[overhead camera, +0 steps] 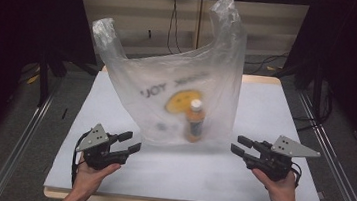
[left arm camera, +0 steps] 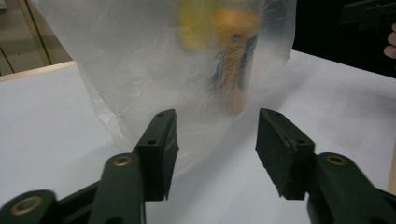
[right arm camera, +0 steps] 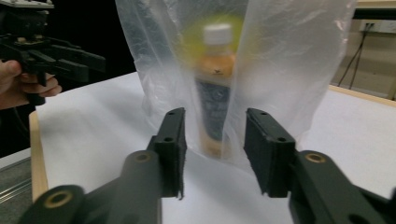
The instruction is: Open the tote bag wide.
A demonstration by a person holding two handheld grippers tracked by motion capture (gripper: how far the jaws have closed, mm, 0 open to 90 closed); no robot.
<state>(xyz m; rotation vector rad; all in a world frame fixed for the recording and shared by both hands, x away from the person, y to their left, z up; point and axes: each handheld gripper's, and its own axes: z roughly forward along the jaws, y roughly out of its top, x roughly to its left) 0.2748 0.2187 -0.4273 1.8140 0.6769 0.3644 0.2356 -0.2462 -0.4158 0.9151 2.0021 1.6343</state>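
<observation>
Two black hand-held tools, bare forearms

The left tool (overhead camera: 128, 142) and right tool (overhead camera: 238, 145) each carry a grey three-cornered plate, brass-coloured pivot screws, ridged black pads and a trailing black cable.
</observation>
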